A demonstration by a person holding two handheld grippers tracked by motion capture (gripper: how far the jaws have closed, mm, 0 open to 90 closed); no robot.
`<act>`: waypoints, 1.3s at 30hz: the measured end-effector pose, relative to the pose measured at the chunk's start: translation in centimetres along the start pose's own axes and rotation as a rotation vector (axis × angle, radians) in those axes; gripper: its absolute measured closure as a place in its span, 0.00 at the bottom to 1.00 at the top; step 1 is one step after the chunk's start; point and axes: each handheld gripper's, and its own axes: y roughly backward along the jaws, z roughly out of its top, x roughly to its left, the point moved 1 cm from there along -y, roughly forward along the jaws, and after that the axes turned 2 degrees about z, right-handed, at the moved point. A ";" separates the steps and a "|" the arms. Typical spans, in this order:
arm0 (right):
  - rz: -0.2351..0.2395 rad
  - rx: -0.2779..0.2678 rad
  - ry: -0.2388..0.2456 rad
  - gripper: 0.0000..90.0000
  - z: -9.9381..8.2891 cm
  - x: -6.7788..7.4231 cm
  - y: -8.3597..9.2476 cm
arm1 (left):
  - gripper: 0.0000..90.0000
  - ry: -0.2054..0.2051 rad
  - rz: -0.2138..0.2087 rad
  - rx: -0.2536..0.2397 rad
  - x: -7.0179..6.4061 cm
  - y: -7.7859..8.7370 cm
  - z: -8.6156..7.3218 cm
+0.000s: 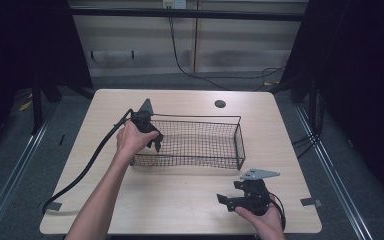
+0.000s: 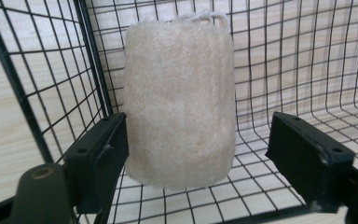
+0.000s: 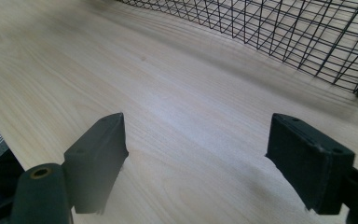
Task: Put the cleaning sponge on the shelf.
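A cream, fuzzy, cylinder-shaped sponge [image 2: 179, 98] with a small cord loop at its top stands upright inside the black wire basket [image 1: 240, 145], near its left wall. My left gripper [image 2: 200, 128] is open around it. One jaw touches the sponge's side and the other stands well apart from it. In the high view the left gripper [image 1: 150, 135] reaches down into the basket's left end, held by a hand. My right gripper [image 1: 230, 192] rests open near the table's front right edge. Its jaws [image 3: 198, 130] have only bare wood between them.
The wooden table [image 1: 180, 195] has a round cable hole [image 1: 220, 104] at the back. A thick black cable [image 1: 90, 165] trails from the left gripper off the front left. Tape pieces [image 1: 310, 202] mark the front corners. The basket's mesh wall [image 3: 279, 32] lies beyond the right gripper.
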 end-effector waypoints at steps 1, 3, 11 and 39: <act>0.000 0.000 0.000 0.22 0.0 0.0 0.0 | 0.24 0.000 0.000 0.000 0.0 0.0 0.0; -0.001 0.001 0.001 0.22 0.0 0.0 0.0 | 0.23 0.005 -0.006 -0.032 0.2 0.4 -0.1; -0.002 -0.001 0.002 0.22 0.0 0.0 0.0 | 0.20 -0.065 -0.148 -0.104 0.9 2.0 -0.9; -0.009 0.001 0.000 0.22 0.1 -0.1 -0.2 | 0.21 -0.328 -0.282 -0.385 5.6 3.2 -4.8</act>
